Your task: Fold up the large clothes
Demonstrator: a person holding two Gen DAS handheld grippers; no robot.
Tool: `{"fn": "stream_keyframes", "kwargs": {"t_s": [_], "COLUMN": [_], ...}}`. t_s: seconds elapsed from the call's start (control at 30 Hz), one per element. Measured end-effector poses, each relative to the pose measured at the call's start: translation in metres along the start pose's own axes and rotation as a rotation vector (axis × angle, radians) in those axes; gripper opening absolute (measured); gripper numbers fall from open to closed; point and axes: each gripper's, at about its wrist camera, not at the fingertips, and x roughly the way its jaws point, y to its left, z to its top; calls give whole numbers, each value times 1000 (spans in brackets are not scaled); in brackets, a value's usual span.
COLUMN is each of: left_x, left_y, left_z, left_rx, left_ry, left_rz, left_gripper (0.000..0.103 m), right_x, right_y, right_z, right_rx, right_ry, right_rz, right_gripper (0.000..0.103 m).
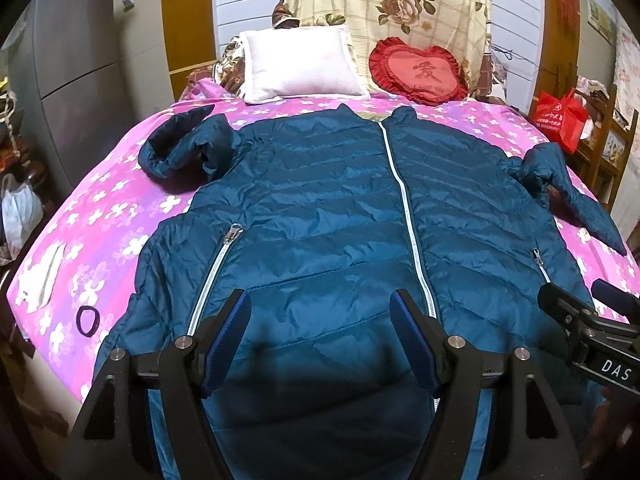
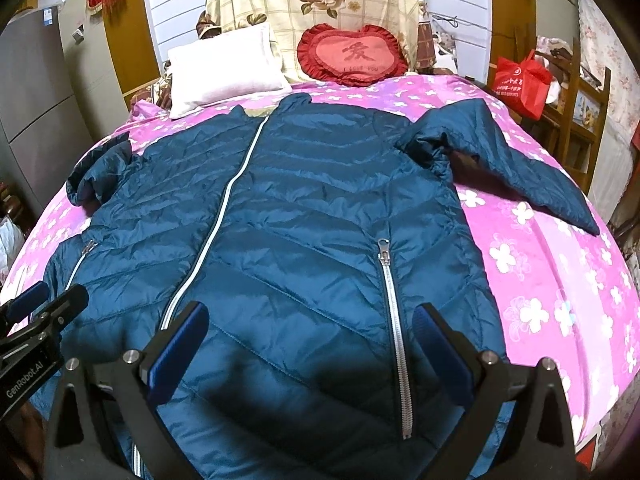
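From the left wrist cam, the jacket (image 1: 332,208) was laid out flat, front side up, on the pink flowered bedspread (image 1: 116,216), collar pointing at the headboard end and hem toward the camera. Its main zipper (image 1: 404,200) was done up, running a bit right of center, with a pocket zipper (image 1: 218,268) on the left side and another one (image 1: 541,265) over on the right. Both sleeves were kinda bunched up near the shoulders, the left sleeve (image 1: 180,148) curled on itself, the right sleeve (image 1: 568,188) sticking out toward the bed edge. The left gripper (image 1: 320,332) was wide open over the hem, holding nothing, and its blue pads (image 1: 408,336) had only fabric showing between them. The right gripper (image 1: 588,320) poked in from the right edge, couldn't really read its jaws from here. A black hair tie (image 1: 88,320) sat on the bedspread left of the jacket, and a white pillow (image 1: 300,66) and red heart cushion (image 1: 418,70) were up at the head. Switching to the right wrist cam, same jacket (image 2: 300,208), main zipper (image 2: 216,220) now left of center and the pocket zipper (image 2: 394,328) running right between the fingers. The right gripper (image 2: 310,340) was spread wide too, empty, hovering over the hem. The left gripper (image 2: 44,308) showed at the left edge. A red bag (image 2: 520,80) hung off a wooden shelf on the right.
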Motion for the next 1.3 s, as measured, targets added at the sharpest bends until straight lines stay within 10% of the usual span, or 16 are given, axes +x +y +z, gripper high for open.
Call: {"fn": "stream_keyframes", "kwargs": {"t_s": [1.3], "left_x": [7], "left_y": [5], "left_z": [-5], "left_rx": [-27], "left_ry": [64], "left_rz": [-6], "left_gripper": [51], "right_x": [5], "right_y": [5], "right_z": [-5], "right_rx": [-33], "right_ry": [13], "right_rz": [-13], "right_gripper": [103]}}
